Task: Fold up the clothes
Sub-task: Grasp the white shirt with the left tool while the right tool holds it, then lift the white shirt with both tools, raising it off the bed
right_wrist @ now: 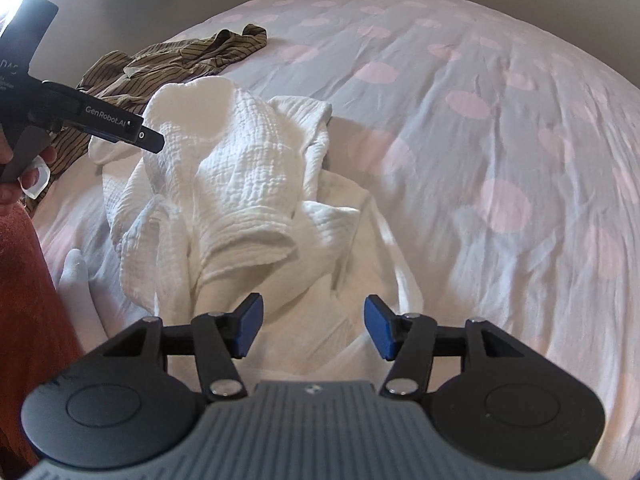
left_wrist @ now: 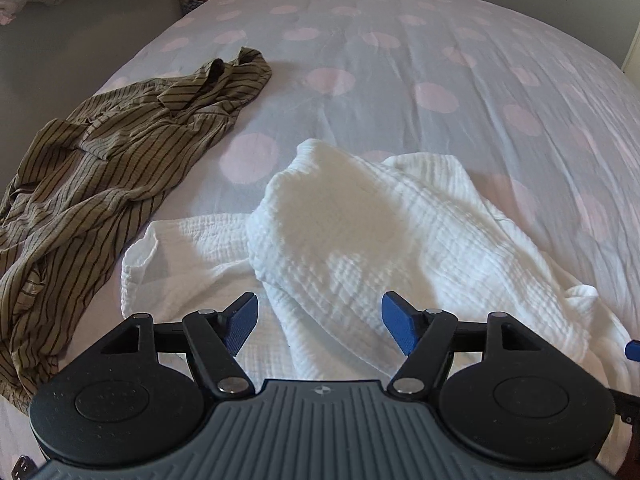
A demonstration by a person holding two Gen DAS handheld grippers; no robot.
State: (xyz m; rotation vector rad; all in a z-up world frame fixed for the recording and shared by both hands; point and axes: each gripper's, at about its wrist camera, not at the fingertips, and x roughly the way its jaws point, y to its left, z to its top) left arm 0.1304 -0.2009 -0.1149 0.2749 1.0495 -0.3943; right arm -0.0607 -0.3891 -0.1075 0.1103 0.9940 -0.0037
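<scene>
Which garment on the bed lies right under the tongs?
The white crinkled garment, bunched just ahead of both tongs; the brown striped shirt lies farther off, to its left.

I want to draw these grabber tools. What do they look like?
Each gripper, left and right, has a ribbed grey body, two round black discs, black linkage arms with silver rivets, and blue fingers. Seen side-on in the right wrist view, the left one is black with white "GenRobot.AI" lettering. The person wears a rust-orange garment.
</scene>
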